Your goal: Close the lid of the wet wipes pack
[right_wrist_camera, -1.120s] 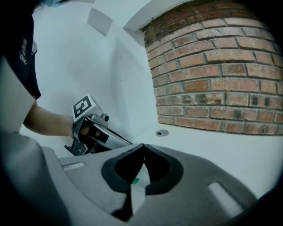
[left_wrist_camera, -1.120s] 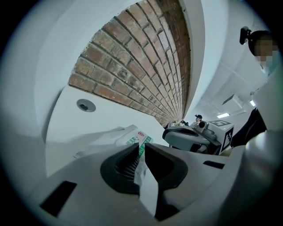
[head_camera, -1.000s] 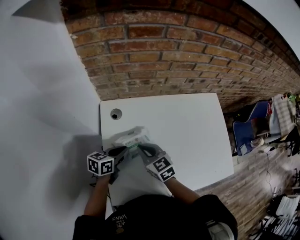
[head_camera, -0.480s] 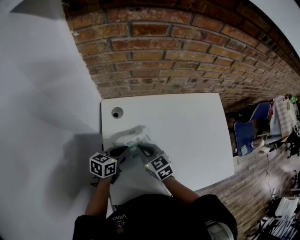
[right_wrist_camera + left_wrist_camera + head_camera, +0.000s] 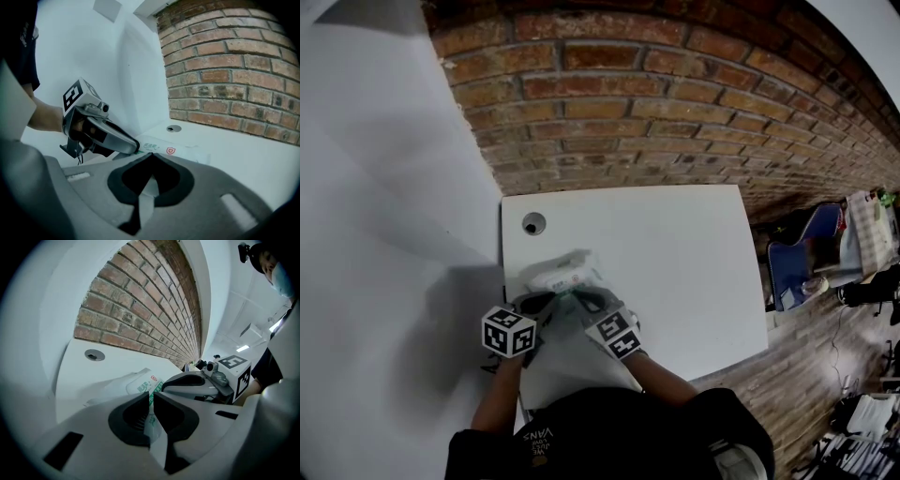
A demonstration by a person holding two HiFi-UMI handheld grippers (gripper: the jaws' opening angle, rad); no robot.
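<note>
I am clamping my left gripper [image 5: 547, 301] on the near end of the wet wipes pack [image 5: 567, 275] by the table's [image 5: 675, 253] left edge, my right gripper [image 5: 587, 298] sitting just beside it, jaws pressed together.

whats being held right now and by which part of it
The left gripper pinches the wet wipes pack by its thin near edge. The right gripper has its jaws together at the pack; whether it grips anything cannot be told.

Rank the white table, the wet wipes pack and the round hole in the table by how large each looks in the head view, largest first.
1. white table
2. wet wipes pack, partly covered
3. round hole
</note>
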